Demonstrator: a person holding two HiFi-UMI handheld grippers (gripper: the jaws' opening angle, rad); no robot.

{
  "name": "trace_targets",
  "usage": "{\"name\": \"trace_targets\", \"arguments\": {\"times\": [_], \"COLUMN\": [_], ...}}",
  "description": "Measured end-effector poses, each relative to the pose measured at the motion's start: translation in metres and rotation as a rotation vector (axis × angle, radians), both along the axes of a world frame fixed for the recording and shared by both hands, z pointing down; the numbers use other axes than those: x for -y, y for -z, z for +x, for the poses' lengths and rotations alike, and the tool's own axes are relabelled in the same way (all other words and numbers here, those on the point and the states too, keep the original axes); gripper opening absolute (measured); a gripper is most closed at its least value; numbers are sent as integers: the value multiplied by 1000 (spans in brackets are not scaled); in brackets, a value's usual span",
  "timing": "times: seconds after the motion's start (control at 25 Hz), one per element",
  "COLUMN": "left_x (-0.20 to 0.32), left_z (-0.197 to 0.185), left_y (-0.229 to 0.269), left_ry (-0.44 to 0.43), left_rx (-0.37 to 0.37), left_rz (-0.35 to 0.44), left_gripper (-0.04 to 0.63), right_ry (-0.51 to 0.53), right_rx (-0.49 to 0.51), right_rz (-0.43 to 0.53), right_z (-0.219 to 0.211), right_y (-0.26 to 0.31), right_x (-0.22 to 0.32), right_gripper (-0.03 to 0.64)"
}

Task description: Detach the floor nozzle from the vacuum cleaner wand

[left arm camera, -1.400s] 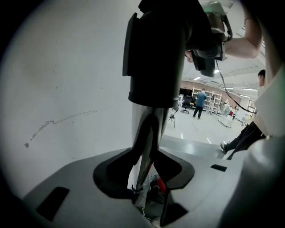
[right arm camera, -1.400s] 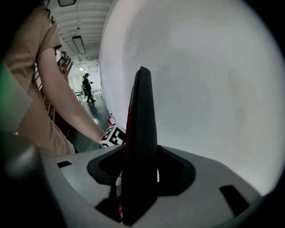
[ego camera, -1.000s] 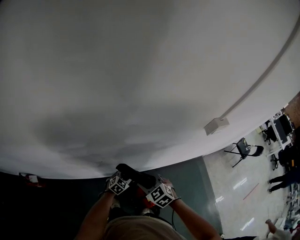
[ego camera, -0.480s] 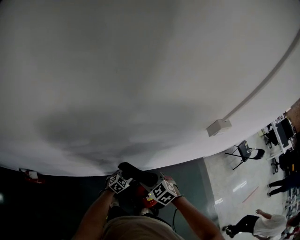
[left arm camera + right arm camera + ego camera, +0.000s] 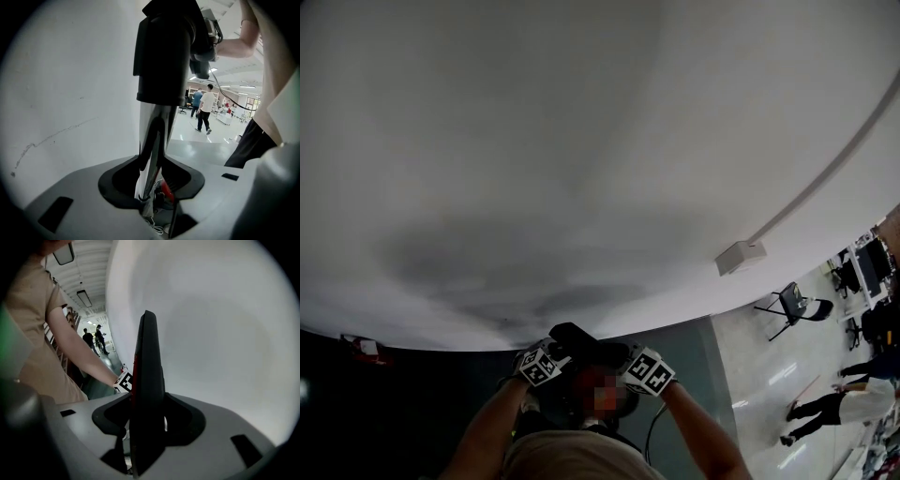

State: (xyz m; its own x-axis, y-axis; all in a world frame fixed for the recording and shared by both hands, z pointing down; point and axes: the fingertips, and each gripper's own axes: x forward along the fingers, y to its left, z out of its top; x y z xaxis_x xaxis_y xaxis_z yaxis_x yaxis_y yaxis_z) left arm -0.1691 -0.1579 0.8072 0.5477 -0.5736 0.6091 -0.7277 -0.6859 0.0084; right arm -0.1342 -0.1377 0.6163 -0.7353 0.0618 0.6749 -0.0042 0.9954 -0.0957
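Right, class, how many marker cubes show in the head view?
2. One marker cube sits low centre, left of the dark vacuum part; the other just right of it. None looks hidden.

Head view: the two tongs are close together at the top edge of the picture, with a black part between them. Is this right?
Not quite. The left tongs and the right tongs are close together near the bottom edge, not the top; the head view shows it. The black part is between them.
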Motion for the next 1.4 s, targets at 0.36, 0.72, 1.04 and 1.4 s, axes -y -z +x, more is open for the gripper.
{"name": "trace_targets", "arguments": {"times": [0.36,0.72,1.04,1.4], "left_x": [2,2,-11,-14], "left_z": [0,-1,3,3], "left_y": [-1,-2,0,1], "left_ry": [-3,42,-15,-8], "left_rx": [31,7,21,-15], "left_rz": [1,-5,-2,2], "left_gripper": [150,150,152,152], "right_ry": [-83,-44,72,13], "right_rx": [-162,-137,-77,-159], "right_rz": [166,182,-8,178], "right_z": [-1,-4,1,4], "right_y": [-1,2,1,7], "right_x": [-8,-6,-10,-27], "right_gripper": [213,210,210,210]}}
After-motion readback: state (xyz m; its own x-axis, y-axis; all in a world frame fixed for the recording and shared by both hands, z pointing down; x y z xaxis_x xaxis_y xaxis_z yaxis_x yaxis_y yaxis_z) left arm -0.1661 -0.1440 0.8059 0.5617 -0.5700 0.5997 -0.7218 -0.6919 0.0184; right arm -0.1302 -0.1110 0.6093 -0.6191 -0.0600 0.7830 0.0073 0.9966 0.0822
